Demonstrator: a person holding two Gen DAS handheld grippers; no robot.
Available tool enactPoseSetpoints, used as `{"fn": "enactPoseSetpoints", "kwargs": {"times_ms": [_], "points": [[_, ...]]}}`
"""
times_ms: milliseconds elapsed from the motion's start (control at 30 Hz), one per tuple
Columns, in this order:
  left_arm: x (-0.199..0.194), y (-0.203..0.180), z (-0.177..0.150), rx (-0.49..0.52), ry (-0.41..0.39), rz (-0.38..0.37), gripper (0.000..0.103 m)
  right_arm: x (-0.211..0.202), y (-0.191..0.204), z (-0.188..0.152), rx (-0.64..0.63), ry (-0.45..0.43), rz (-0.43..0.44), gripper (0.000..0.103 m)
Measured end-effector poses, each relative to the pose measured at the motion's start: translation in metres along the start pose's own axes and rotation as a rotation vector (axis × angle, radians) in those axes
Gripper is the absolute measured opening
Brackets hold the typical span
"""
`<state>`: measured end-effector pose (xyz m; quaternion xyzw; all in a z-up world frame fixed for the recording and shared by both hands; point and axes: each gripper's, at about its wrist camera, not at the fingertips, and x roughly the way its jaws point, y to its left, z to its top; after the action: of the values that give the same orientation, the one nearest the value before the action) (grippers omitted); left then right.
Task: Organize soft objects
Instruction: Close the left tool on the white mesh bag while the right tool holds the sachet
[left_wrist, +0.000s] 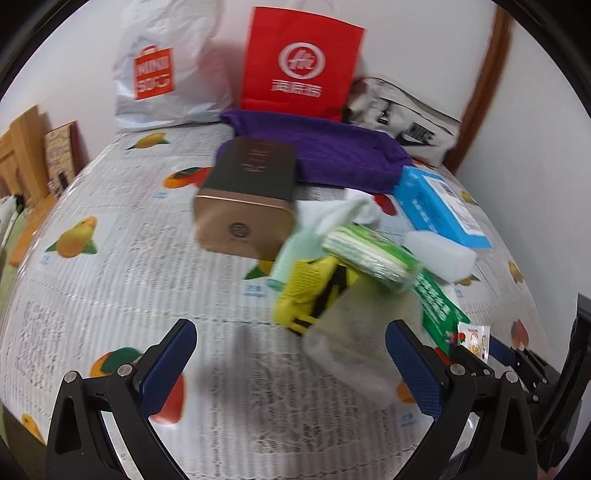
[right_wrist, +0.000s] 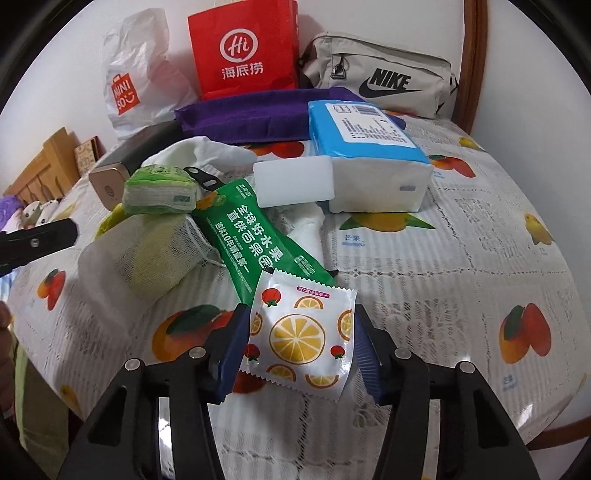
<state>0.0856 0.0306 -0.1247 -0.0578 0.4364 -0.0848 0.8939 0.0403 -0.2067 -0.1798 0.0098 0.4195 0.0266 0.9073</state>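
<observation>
We held the right gripper (right_wrist: 299, 349) clamped on a small white foil sachet printed with lemon slices and tomatoes (right_wrist: 301, 338), its blue pads pressing both side edges, the sachet lying just above the tablecloth. The left gripper (left_wrist: 291, 363) stood with its blue-padded fingers spread wide, nothing between them; a blurred translucent mesh pouch with something yellow-green inside (left_wrist: 354, 332) lay just ahead of its right finger.

Beyond the sachet, touching its top edge, lay a long green plastic packet with white Chinese lettering (right_wrist: 255, 236), and next to it a small green-wrapped tissue pack (right_wrist: 160, 190), a white rectangular sponge block (right_wrist: 293, 182) and a blue-topped pack of tissues (right_wrist: 369, 147). A gold-ended dark box (left_wrist: 245, 195) lay tilted to the left.

Everything rested on a white lace tablecloth printed with fruit pictures (right_wrist: 461, 229). Against the white wall stood a red paper bag (right_wrist: 243, 48), a white plastic shopping bag (right_wrist: 136, 81) and a beige Nike pouch (right_wrist: 380, 79), with a folded purple cloth (right_wrist: 251, 114) before them.

The left view was motion-blurred, so we could not make out the yellow item (left_wrist: 306, 291) beneath the pile.
</observation>
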Motion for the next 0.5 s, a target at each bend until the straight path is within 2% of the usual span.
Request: {"fn": "enactPoseSetpoints", "kwargs": {"times_ms": [133,333,400,433,500], "points": [[0.011,-0.011,-0.005,0.036,0.041,-0.018,0.103,-0.005,-0.011,-0.003,0.003,-0.008,0.010,0.054],[0.026,-0.026,-0.008,0.062,0.072,-0.007,0.102,-0.006,-0.024,-0.004,0.029,-0.024,0.026,0.054],[0.030,-0.030,-0.009,0.081,0.083,0.013,0.081,-0.004,-0.026,-0.007,0.036,-0.016,0.041,0.054],[0.031,-0.031,-0.010,0.085,0.089,0.012,0.079,-0.002,-0.027,-0.008,0.037,-0.013,0.043,0.054],[0.029,-0.032,-0.011,0.089,0.085,-0.020,0.059,-0.001,-0.028,-0.010,0.038,-0.012,0.045,0.054]]}}
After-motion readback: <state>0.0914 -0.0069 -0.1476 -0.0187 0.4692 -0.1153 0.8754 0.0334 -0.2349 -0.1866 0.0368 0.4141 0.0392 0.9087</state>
